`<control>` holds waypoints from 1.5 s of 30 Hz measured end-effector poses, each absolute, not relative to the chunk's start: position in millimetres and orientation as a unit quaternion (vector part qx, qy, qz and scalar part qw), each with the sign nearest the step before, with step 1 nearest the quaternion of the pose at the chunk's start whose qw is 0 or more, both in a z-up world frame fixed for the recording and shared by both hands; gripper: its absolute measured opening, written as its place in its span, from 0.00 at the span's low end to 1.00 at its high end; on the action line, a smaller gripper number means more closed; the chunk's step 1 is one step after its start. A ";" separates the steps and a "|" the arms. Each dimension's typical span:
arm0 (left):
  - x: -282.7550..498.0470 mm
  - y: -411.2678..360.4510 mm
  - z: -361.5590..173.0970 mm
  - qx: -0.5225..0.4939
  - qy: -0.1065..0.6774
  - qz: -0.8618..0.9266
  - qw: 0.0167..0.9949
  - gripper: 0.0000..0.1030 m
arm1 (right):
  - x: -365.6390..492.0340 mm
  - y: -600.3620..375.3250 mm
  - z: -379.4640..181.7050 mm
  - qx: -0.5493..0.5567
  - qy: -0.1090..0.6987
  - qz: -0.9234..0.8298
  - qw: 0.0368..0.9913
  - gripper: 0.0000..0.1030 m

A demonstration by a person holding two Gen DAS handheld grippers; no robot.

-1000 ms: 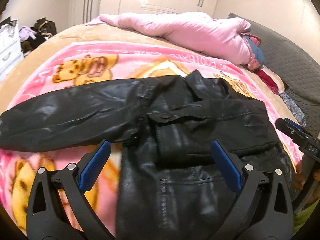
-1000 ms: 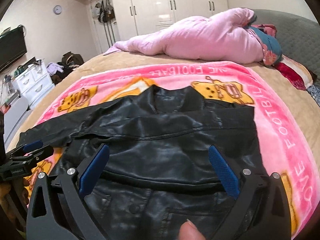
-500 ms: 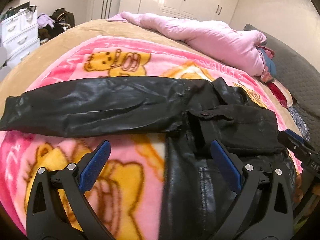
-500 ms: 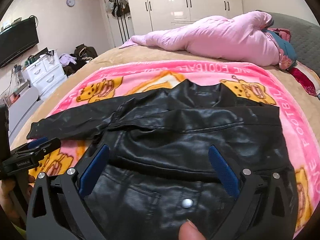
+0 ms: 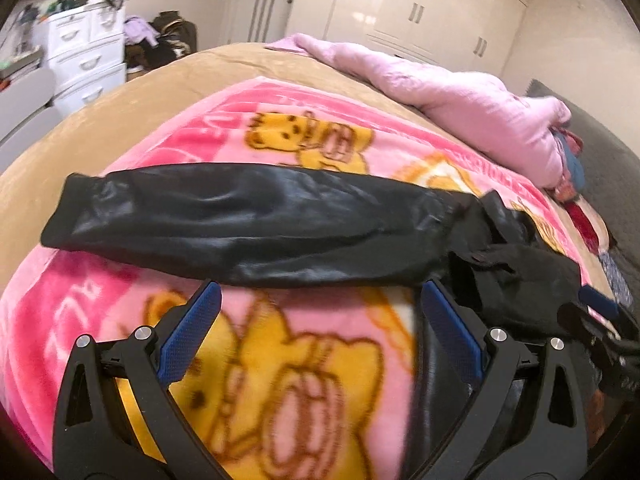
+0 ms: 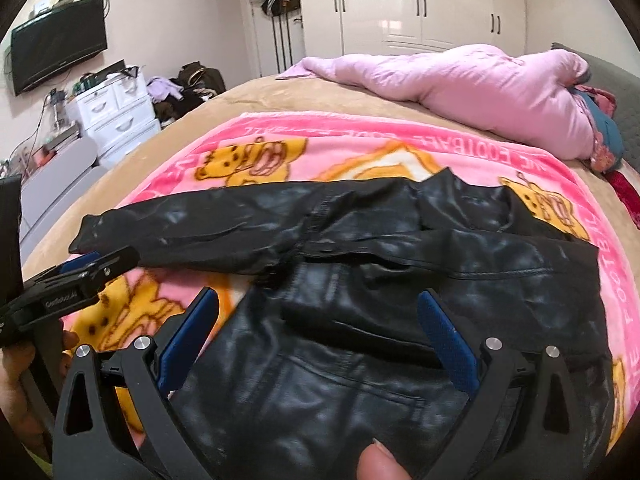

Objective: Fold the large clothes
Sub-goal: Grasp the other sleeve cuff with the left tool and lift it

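- So far the black leather jacket (image 6: 400,304) lies flat on the pink cartoon blanket (image 6: 320,148) that covers the bed (image 6: 280,96), collar at the far side and hem at the near side
- Its right sleeve appears already folded across the chest, making a straight band over the body; that much of the fold looks done
- The left sleeve (image 5: 240,220) is not yet folded: it stretches out to the left over the blanket, cuff well apart from the body
- The left tool (image 5: 316,344) hovers just near of that sleeve with its jaws spread wide and nothing between them
- The right tool (image 6: 318,340) hangs over the jacket's lower front, jaws likewise parted and empty; a fingertip (image 6: 376,460) of the person shows at the near edge
- What is left, as I judge it: bring the left sleeve across the chest, then fold the body up from hem to collar
- A pink quilt (image 6: 480,84) is heaped at the far side of the bed, well clear of the work
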State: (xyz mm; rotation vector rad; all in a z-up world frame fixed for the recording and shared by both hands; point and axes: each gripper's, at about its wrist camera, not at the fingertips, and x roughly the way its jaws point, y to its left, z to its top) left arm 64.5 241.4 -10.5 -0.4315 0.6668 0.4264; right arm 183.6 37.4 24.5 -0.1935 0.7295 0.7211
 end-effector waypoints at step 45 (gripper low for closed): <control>1.5 377.9 -8.1 -0.406 0.060 0.233 0.882 0.09 | 195.5 36.4 -12.1 -0.089 0.414 0.313 0.850 0.96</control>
